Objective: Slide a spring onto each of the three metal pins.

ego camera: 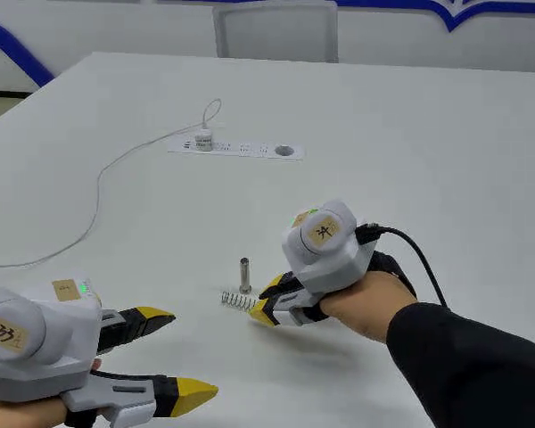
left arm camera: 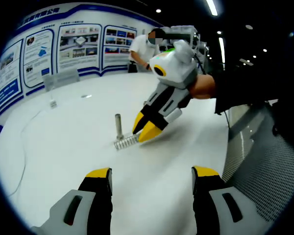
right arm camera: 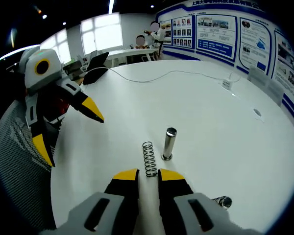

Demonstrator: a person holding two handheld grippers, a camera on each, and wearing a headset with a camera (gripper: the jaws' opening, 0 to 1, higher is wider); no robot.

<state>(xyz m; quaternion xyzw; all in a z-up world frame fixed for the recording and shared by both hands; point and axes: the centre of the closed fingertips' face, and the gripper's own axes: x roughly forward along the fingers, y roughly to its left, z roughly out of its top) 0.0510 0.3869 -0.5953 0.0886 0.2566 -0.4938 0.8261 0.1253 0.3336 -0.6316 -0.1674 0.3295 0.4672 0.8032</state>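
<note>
Right gripper: low over the white table, jaws drawn to a narrow gap about the spring's width. The spring lies flat, its near end at the jaw tips. Cannot tell whether it is pinched or only touched.

The pin stands upright and bare just right of the spring. The low approach probably aims to take the spring by one end, leaving the far end free to go over the pin top.

Left gripper: near left, well apart from the work, jaws wide, holding nothing; likely parked clear.

A small metal piece sits near right, perhaps another pin.

No spring is on a pin.
</note>
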